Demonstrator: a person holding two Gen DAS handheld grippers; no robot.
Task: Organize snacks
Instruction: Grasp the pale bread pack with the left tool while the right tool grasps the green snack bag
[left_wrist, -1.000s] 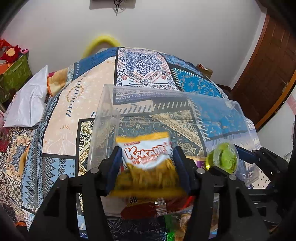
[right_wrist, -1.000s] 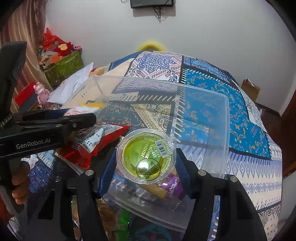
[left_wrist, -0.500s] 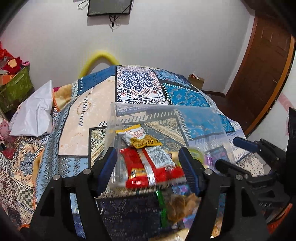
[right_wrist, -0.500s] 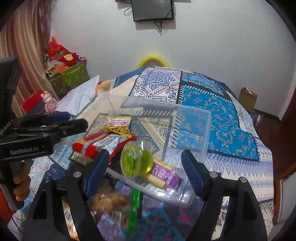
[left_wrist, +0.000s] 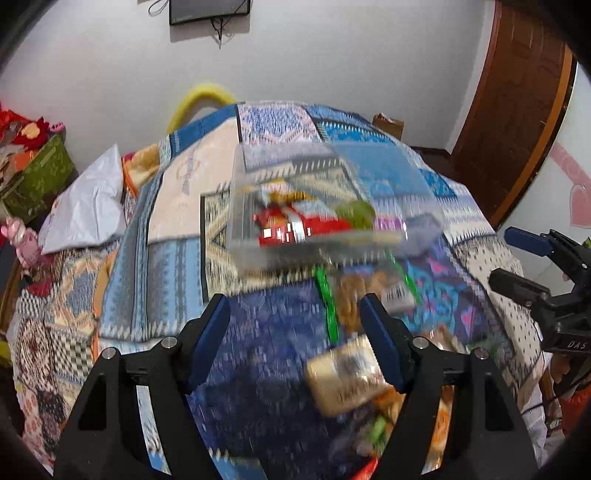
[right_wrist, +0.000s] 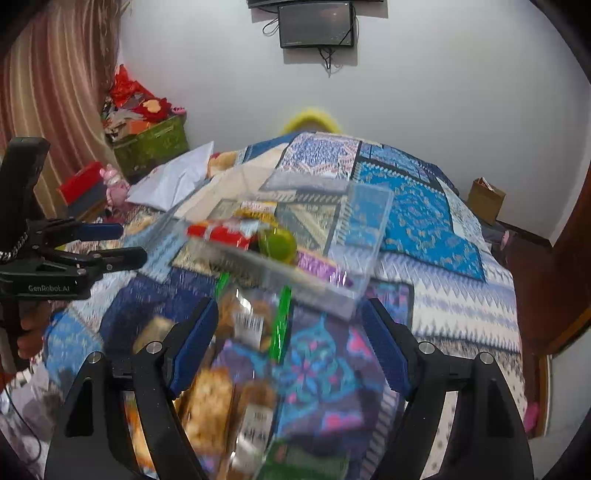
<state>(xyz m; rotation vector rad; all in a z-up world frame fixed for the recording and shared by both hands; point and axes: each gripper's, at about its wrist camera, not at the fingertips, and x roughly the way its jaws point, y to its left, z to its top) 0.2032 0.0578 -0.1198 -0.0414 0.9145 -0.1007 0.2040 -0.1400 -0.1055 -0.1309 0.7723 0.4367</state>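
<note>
With claws (left_wrist: 295, 336) spread, snack box (left_wrist: 317, 218) beyond

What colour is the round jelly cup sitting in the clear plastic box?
Green: the round jelly cup in the clear plastic box shows best in the right wrist view.

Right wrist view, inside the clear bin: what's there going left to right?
In the clear bin: red packet → green jelly cup → purple wrapper.
</note>
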